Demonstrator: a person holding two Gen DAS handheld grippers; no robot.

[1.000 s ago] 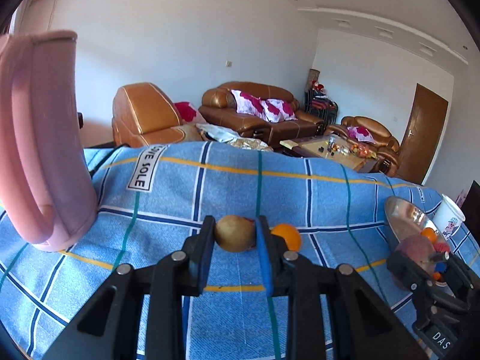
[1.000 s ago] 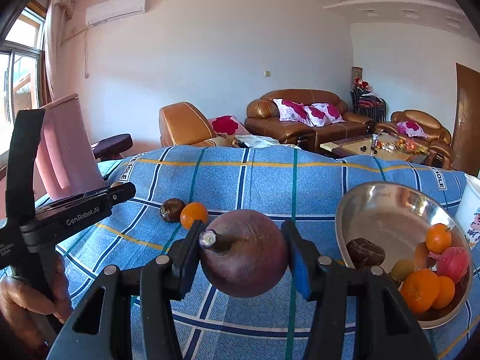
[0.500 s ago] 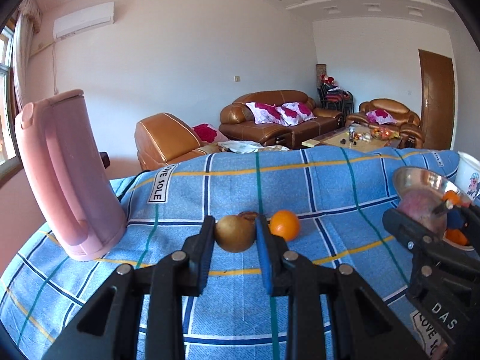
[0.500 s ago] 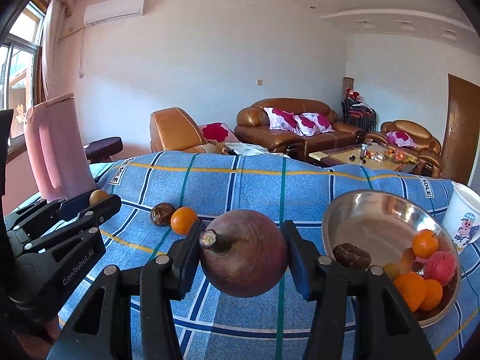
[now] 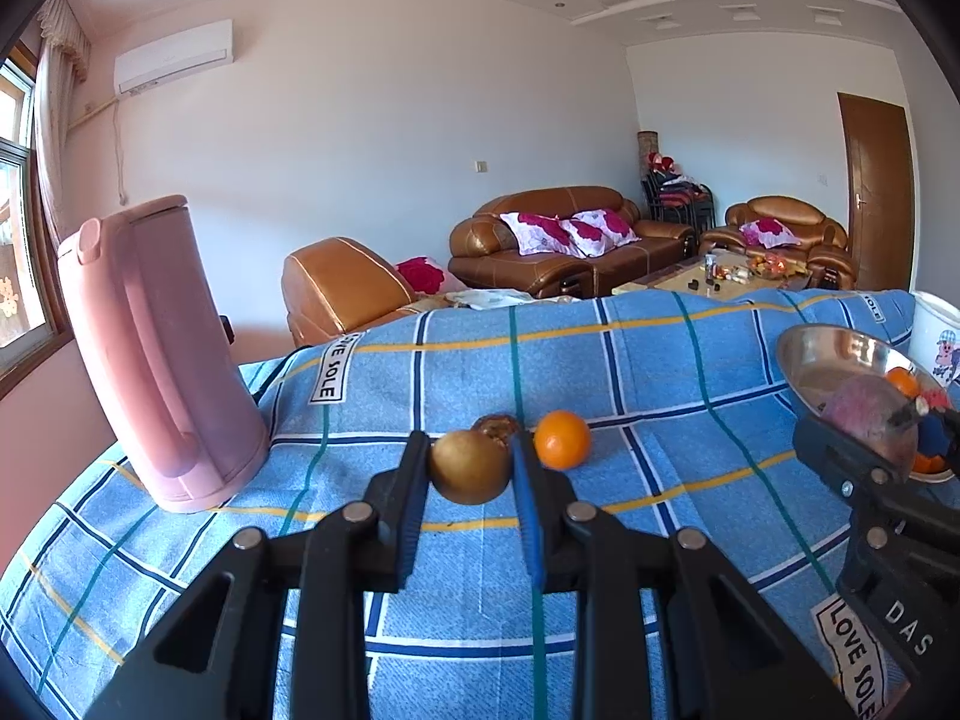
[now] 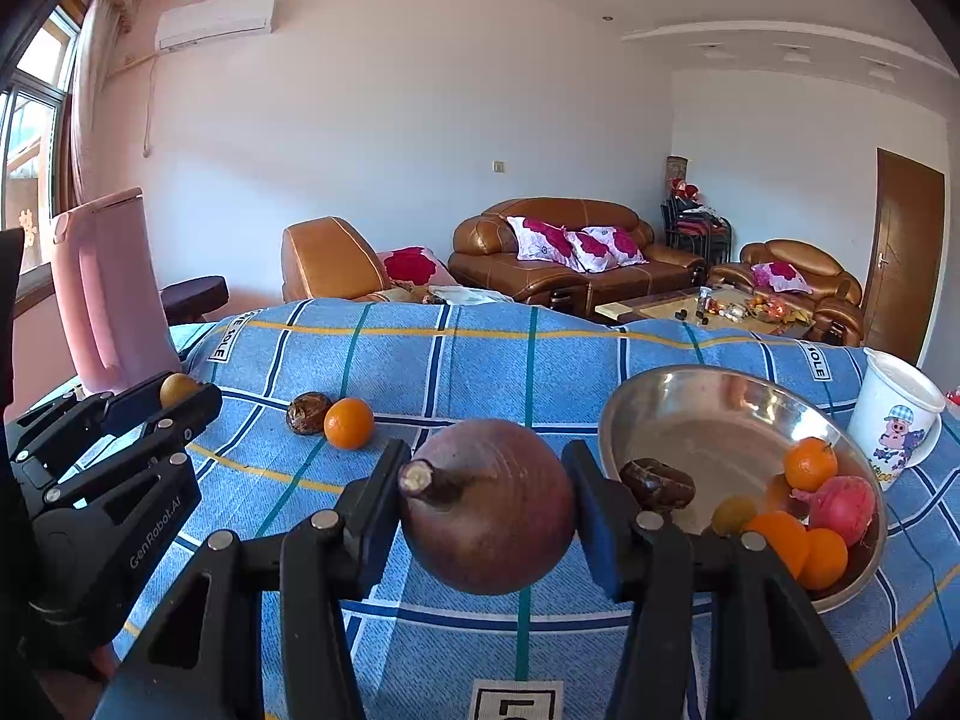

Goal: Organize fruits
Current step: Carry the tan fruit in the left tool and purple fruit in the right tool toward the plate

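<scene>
Nearest, the right tool (image 6: pixel 487 501) is clamped on a purple fruit (image 6: pixel 486 510), just beside the bowl (image 6: pixel 690 396), which already holds several fruits. The left tool (image 5: pixel 470 465) grips a small brown fruit (image 5: pixel 470 467). Farther off, an orange (image 6: pixel 348 423) and a dark fruit (image 6: pixel 308 413) lie on the counter (image 6: pixel 480 360), uncollected.

The brown wrinkly fruit (image 5: pixel 495 425) peeks out from behind the golden fruit (image 5: pixel 470 466) in the left claw (image 5: pixel 470 468), so only its top shows. In the metal bowl (image 6: pixel 708 414), the big purple fruit (image 5: pixel 864 417) and the right claw (image 5: pixel 900 420) cover most of what lies inside. The small things on the coffee table (image 6: pixel 729 307), far behind the bowl, are too tiny to name. The white cup (image 5: pixel 936 336) beside the bowl is cut off by the picture's edge.
</scene>
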